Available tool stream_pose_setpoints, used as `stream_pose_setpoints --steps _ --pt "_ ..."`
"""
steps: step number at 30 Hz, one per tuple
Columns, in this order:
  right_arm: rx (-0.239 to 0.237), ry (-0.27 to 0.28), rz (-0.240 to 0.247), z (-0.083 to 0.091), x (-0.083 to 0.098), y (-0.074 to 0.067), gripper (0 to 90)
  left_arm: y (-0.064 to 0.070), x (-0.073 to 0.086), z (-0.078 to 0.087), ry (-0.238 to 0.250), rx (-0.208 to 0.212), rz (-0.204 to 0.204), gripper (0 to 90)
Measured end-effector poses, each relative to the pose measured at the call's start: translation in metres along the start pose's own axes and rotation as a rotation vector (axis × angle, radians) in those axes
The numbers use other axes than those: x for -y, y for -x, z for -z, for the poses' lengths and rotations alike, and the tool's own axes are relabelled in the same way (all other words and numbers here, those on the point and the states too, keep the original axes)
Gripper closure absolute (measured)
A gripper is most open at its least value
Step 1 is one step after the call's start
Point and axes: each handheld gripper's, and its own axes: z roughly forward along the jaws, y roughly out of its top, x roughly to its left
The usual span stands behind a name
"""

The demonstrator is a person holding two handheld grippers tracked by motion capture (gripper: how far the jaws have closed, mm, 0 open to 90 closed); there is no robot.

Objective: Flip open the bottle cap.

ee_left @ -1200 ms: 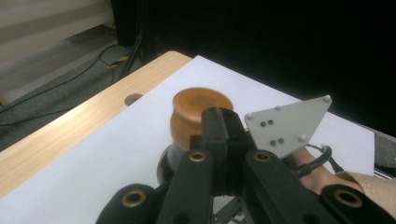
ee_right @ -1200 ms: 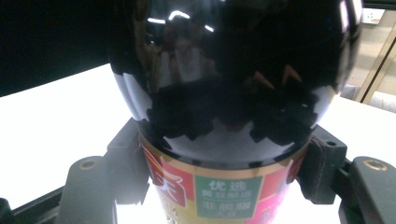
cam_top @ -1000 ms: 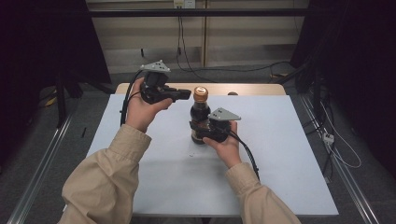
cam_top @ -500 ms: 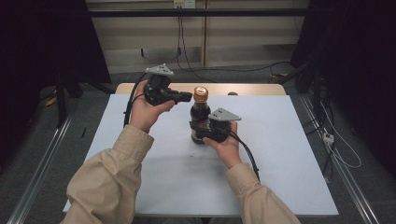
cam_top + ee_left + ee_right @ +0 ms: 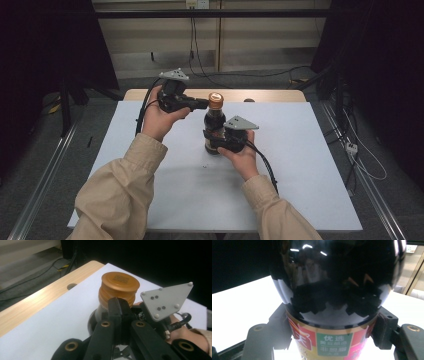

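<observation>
A dark glossy bottle (image 5: pixel 214 125) with an orange screw cap (image 5: pixel 215 100) stands upright on the white table top (image 5: pixel 300 150). My right gripper (image 5: pixel 216 143) comes in from the near side and is shut on the bottle's lower body, at the top of the colourful label (image 5: pixel 332 345); its pads (image 5: pixel 384 330) press on both sides of the bottle (image 5: pixel 332 290). My left gripper (image 5: pixel 202 104) is held level at cap height with its jaws shut together. Its tip (image 5: pixel 119 305) sits right against the ridged side of the cap (image 5: pixel 120 283); nothing is between the jaws.
A bare wooden strip (image 5: pixel 270 95) with a small round hole (image 5: pixel 248 100) runs along the table's far edge. Cables lie on the floor behind (image 5: pixel 240 75) and to the right (image 5: pixel 360 160). Metal rails flank the table.
My left gripper has edged to the right, bringing its shut tip up to the bottle cap. The right gripper and the bottle have stayed put.
</observation>
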Motion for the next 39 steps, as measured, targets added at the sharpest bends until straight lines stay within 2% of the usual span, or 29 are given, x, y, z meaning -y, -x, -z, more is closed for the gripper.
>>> stream_pose_setpoints --steps 16,39 --pt "0.000 0.004 -0.005 -0.0003 0.0007 0.0005 30.7 0.0001 -0.0026 -0.0013 0.021 -0.003 0.015 90.0" --pt "-0.001 0.000 -0.011 0.0001 0.0002 0.0024 30.7 0.0024 -0.0098 -0.0041 -0.002 -0.018 0.003 90.0"
